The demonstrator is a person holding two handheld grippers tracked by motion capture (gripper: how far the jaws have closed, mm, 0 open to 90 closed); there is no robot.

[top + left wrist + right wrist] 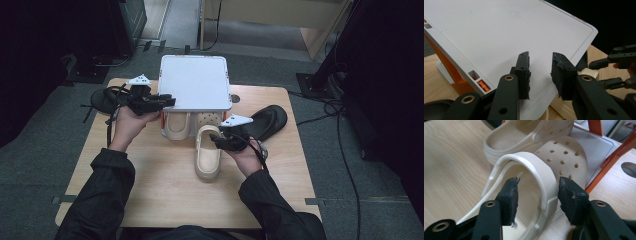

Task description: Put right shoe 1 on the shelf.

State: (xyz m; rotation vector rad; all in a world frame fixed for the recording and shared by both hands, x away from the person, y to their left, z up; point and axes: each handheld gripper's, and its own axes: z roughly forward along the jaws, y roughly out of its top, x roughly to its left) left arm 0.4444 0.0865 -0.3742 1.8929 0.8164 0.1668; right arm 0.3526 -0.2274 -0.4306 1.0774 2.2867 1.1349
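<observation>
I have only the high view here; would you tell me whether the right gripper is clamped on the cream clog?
Observer: No. In the right gripper view, the right gripper straddles the heel strap of the cream clog, one pad inside and one outside, with a gap at the inner pad.
Operator: Thank you. Is anything between the left gripper's pads?
Observer: Nothing. The left gripper stands open over the white rack top.
</observation>
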